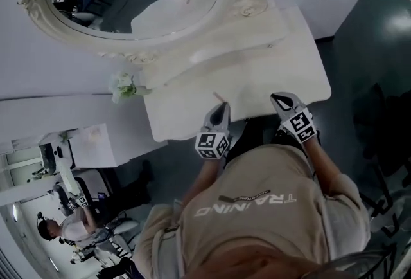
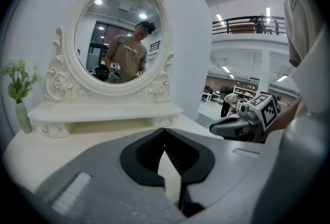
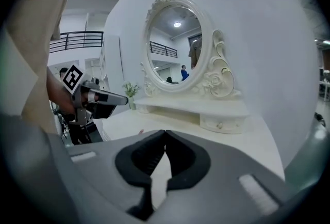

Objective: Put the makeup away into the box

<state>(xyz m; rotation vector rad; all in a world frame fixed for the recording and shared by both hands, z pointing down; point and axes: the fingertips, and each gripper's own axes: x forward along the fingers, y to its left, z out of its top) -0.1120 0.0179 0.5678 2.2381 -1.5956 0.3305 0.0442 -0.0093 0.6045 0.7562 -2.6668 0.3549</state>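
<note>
With left gripper [image 1: 224,106] and right gripper [image 1: 277,99] both closed tight and empty at the near edge of the table [image 1: 302,72], look first for the box, seen in no view, then part jaws before reaching the stick [image 1: 218,97], perhaps makeup, just past left tip
</note>
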